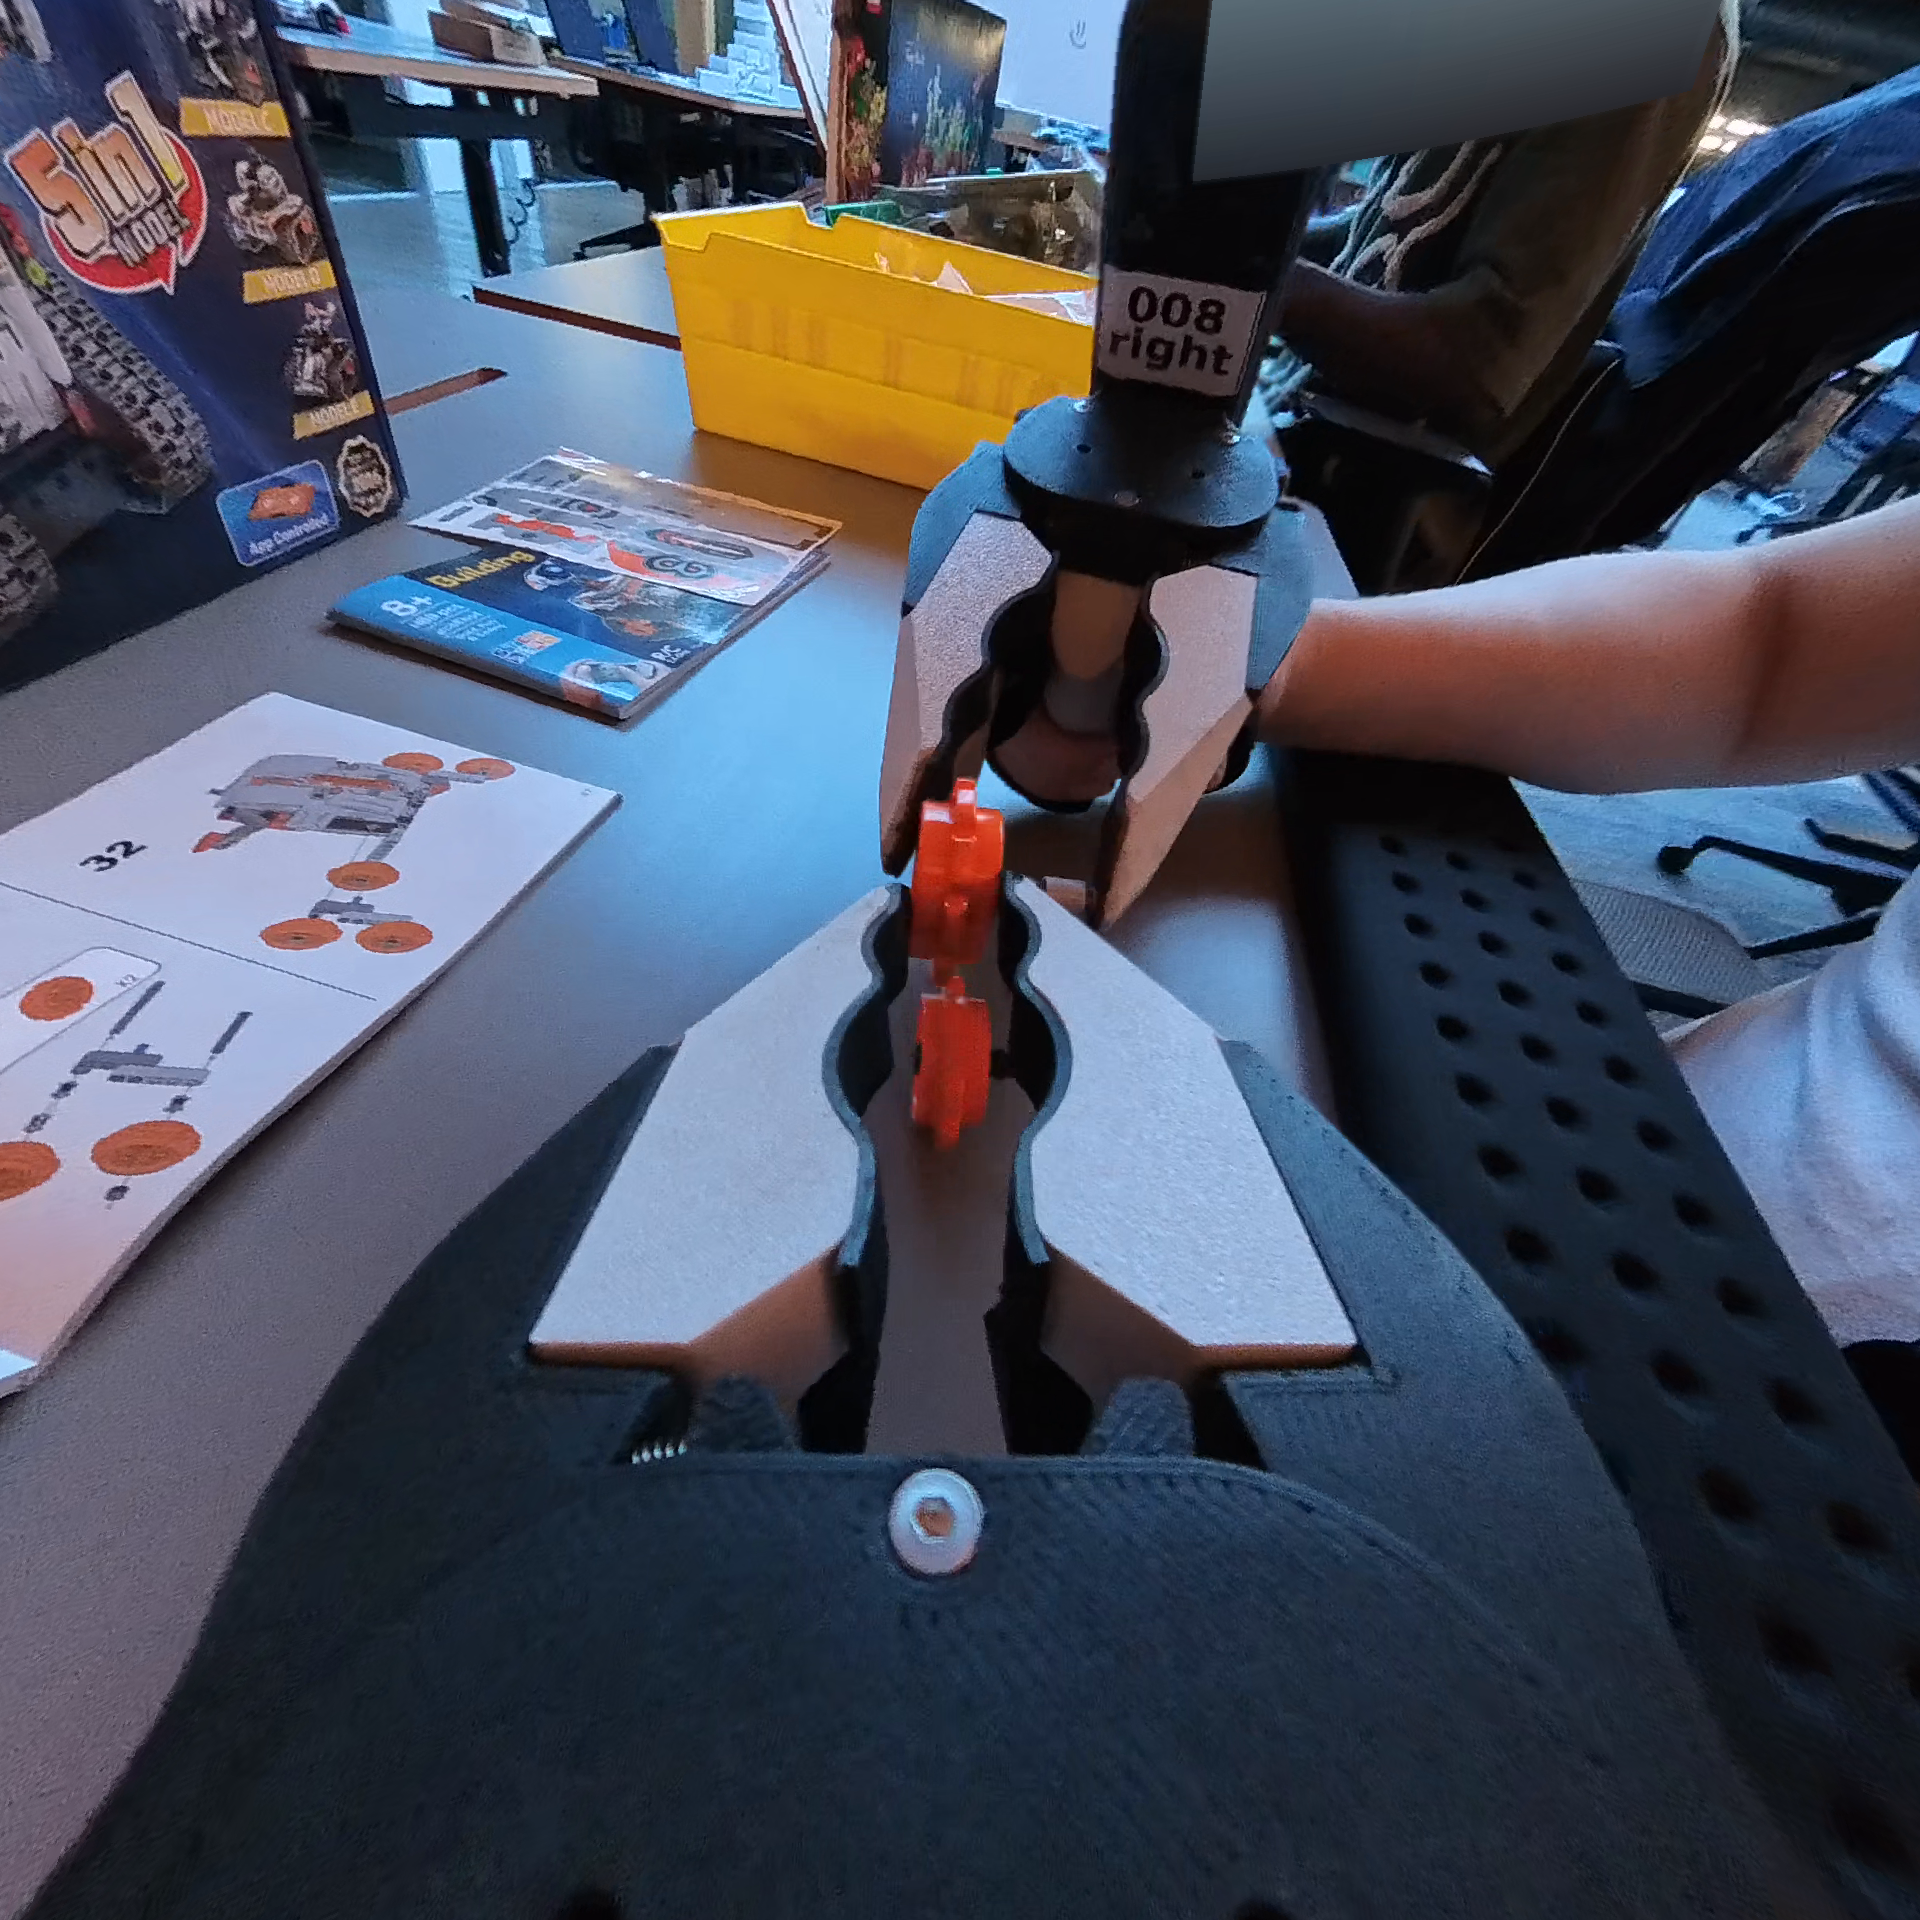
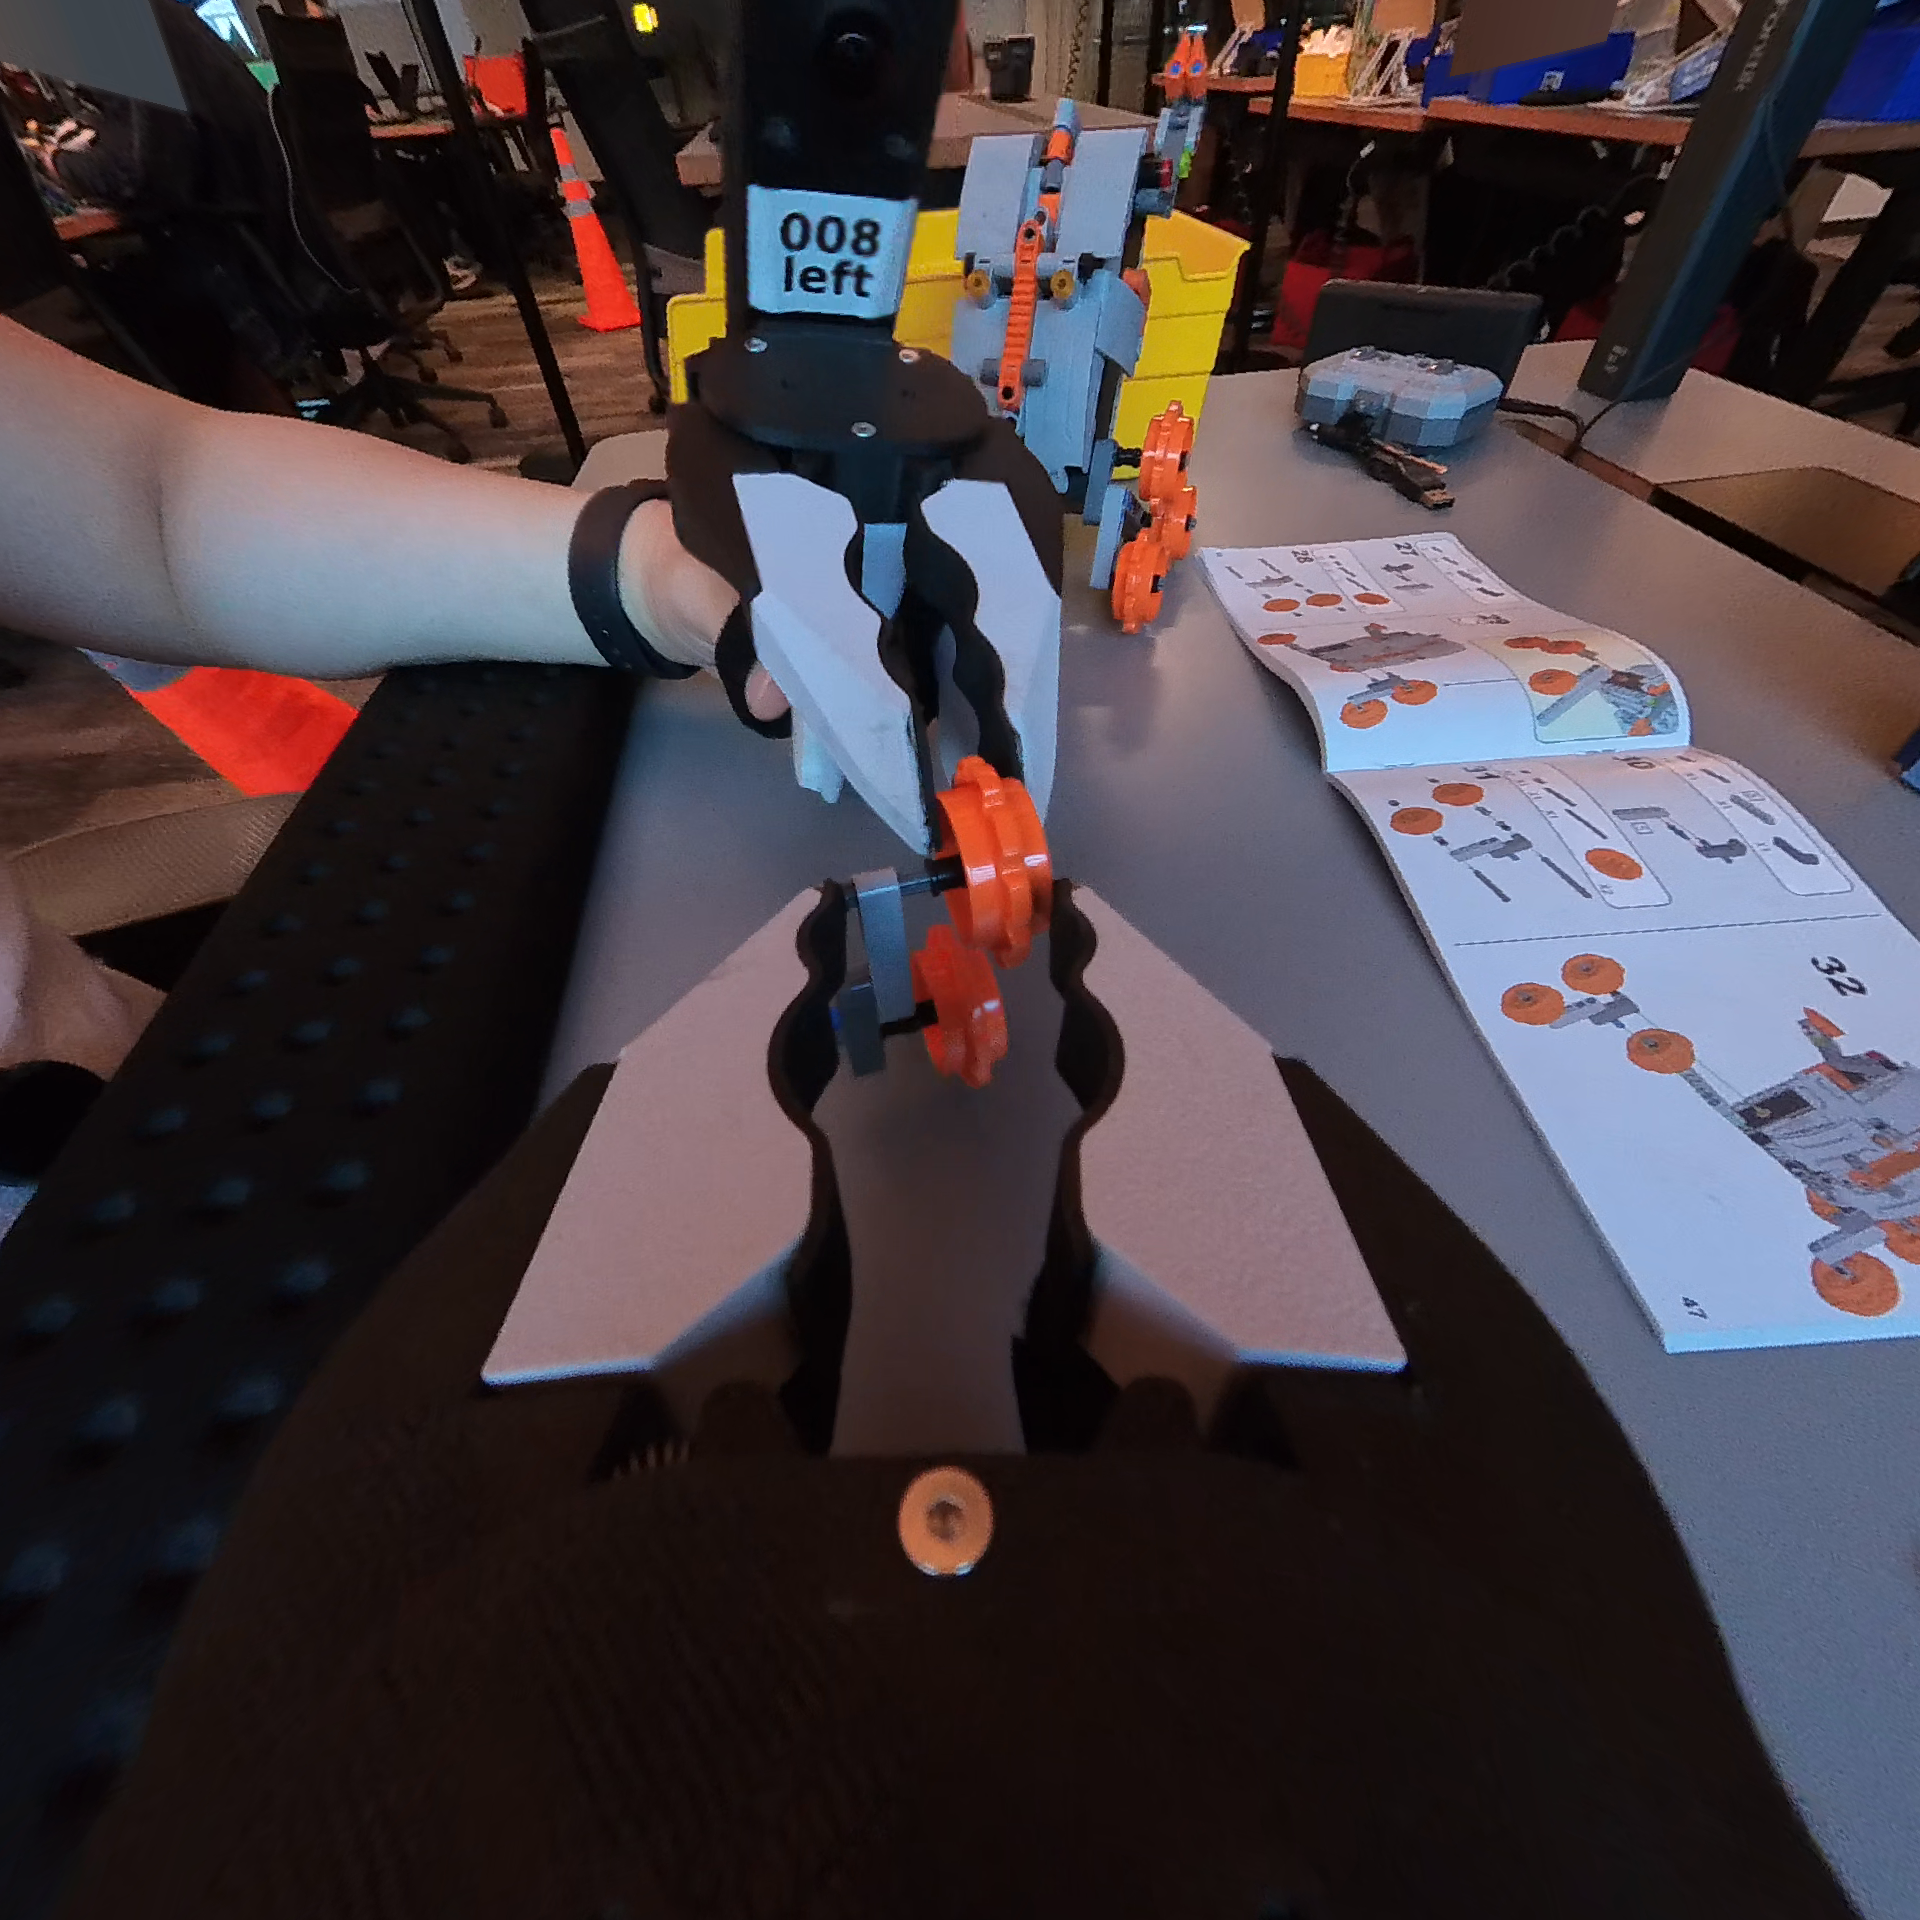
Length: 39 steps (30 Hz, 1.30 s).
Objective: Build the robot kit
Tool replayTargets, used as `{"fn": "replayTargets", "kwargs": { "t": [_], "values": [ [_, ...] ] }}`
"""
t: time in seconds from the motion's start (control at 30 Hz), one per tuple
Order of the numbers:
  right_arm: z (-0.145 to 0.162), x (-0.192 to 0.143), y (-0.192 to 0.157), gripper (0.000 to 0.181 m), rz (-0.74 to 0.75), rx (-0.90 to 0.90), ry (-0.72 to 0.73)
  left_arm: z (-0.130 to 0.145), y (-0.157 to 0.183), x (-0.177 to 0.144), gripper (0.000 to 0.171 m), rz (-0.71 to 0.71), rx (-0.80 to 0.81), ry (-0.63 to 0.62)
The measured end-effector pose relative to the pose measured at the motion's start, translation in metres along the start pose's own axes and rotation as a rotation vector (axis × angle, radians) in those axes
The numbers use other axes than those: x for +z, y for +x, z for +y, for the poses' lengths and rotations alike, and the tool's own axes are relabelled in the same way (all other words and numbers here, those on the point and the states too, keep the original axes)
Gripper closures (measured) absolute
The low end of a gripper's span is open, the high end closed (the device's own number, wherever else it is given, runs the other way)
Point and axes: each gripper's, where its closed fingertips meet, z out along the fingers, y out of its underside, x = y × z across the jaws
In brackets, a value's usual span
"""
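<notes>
A small assembly, a grey beam (image 2: 883, 961) with two orange wheels on axles, hangs above the dark table (image 1: 727, 779). My left gripper (image 1: 958, 899) is shut on the upper orange wheel (image 1: 956, 873), and the lower wheel (image 1: 951, 1070) hangs between its fingers. In the right wrist view the left gripper (image 2: 982, 821) comes down from above onto that upper wheel (image 2: 992, 862). My right gripper (image 2: 948, 896) is closed across the assembly, one finger on the grey beam and the other against the upper wheel. The right gripper (image 1: 997, 885) faces the left one, tip to tip.
An open instruction booklet (image 1: 260, 883) (image 2: 1610, 935) lies flat beside the grippers. A yellow bin (image 1: 873, 343) stands behind, with a partly built grey and orange model (image 2: 1070, 343) before it. A toy box (image 1: 156, 312), thin booklets (image 1: 603, 592), a grey battery unit (image 2: 1397, 395) and a black perforated panel (image 1: 1507, 1039) are nearby. The tips of both grippers are at nearly the same place.
</notes>
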Motion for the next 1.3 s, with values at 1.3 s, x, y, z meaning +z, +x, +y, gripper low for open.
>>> {"fn": "replayTargets", "kwargs": {
  "t": [1.3],
  "values": [
    [-0.02, 0.002, 0.003, 0.126, 0.018, 0.11, 0.089, -0.025, -0.017, -0.014, 0.159, -0.262, 0.281, 0.06]
  ]
}}
